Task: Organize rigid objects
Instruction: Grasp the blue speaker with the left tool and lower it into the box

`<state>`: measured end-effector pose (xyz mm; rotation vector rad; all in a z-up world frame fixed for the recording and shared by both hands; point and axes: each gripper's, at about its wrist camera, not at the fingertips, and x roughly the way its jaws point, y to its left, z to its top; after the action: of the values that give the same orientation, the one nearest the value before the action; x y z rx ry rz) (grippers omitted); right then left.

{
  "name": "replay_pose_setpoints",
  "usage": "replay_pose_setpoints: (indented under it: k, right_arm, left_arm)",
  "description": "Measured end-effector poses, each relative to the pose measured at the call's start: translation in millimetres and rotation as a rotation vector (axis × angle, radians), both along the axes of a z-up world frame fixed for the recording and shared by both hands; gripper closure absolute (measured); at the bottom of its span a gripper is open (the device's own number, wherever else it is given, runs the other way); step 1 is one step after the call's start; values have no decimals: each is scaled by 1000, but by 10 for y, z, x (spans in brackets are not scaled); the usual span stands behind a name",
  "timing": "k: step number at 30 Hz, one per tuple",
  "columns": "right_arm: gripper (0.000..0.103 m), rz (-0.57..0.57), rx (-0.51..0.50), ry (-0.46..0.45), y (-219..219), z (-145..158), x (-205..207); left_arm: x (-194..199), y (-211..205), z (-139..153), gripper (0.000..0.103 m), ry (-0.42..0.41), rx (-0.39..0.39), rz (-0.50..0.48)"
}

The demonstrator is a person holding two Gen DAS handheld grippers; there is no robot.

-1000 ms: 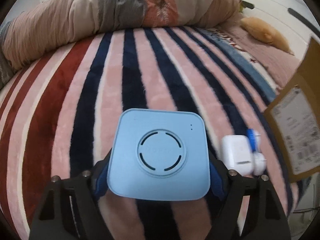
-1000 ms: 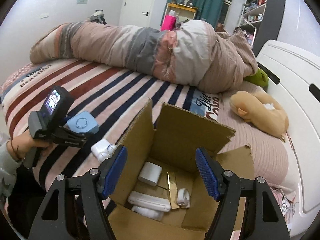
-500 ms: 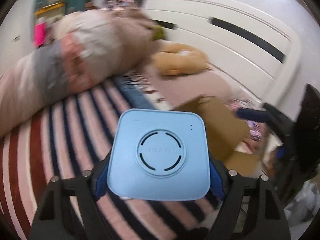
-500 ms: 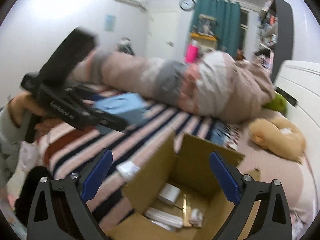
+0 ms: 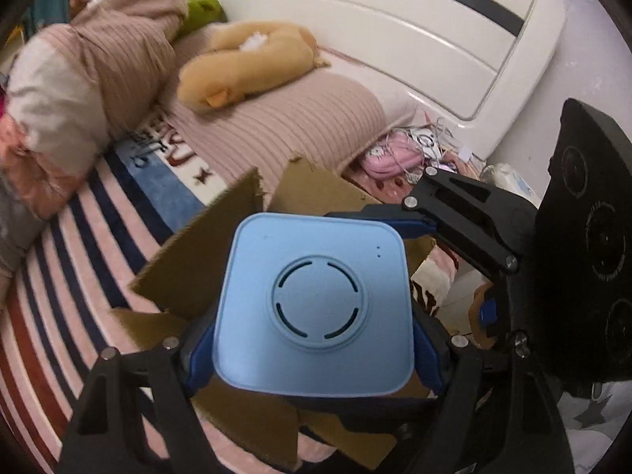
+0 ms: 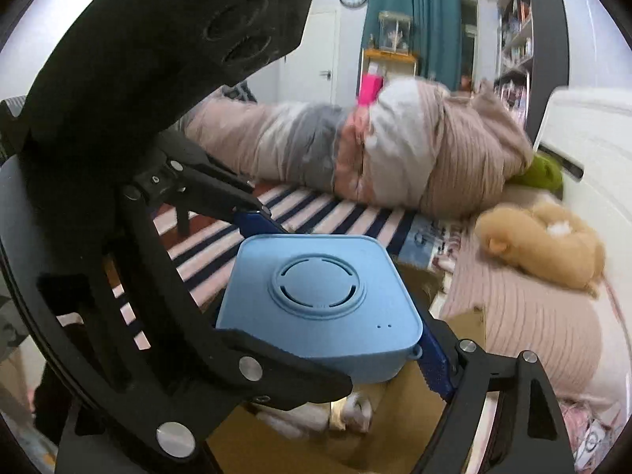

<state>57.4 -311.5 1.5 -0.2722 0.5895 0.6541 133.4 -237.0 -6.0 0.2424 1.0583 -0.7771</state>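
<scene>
My left gripper (image 5: 312,349) is shut on a light blue square device (image 5: 316,308) with a round grille, held over the open cardboard box (image 5: 205,252). The device also shows in the right wrist view (image 6: 320,300), close in front of the right camera, with the left gripper's black frame (image 6: 158,276) around it. My right gripper is open; only its right blue finger (image 6: 434,367) shows, next to the device's corner. In the left wrist view its black body (image 5: 474,221) reaches over the box from the right. White items (image 6: 355,410) lie in the box below.
The box stands on a striped blanket (image 5: 59,276) on the bed. A rolled duvet (image 6: 355,150) lies across the far side. A tan plush toy (image 5: 245,63) rests on a pink pillow (image 5: 284,126) by the white headboard (image 5: 395,39). Pink clutter (image 5: 399,158) lies beside the bed.
My left gripper has swung right with the blue device, from over the blanket to over the box. The right gripper has risen and now faces the device closely.
</scene>
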Motion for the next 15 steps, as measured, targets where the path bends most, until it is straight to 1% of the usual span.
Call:
replay_pose_setpoints:
  k: [4,6,8,9,10,11,15]
  right_arm:
    - [22,-15,-37,27,-21,-70,99]
    - [22,-23,-52,41,-32,-102,130]
    - [22,-37,-70,61,-16,-135,163]
    - [22,-43,-82,71,-8,-160,174]
    - [18,-53,-96,77,-8,-178,183]
    - [12,-65,-108,81,-10,-193,177]
    - [11,-74,-99,89,-19,-178,160]
  left_arm:
    - [153,-87,-108,25,41,9,-4]
    - [189,-98,-134,24,48,10,-4]
    - [201,-101,-149,17,32,27,2]
    - [188,-89,-145,15,15,36,5]
    - [166,-61,-128,12,-1,37,6]
    - [149,-17,-108,12,-10,30,7]
    - [77,261,59,12,-42,-33,42]
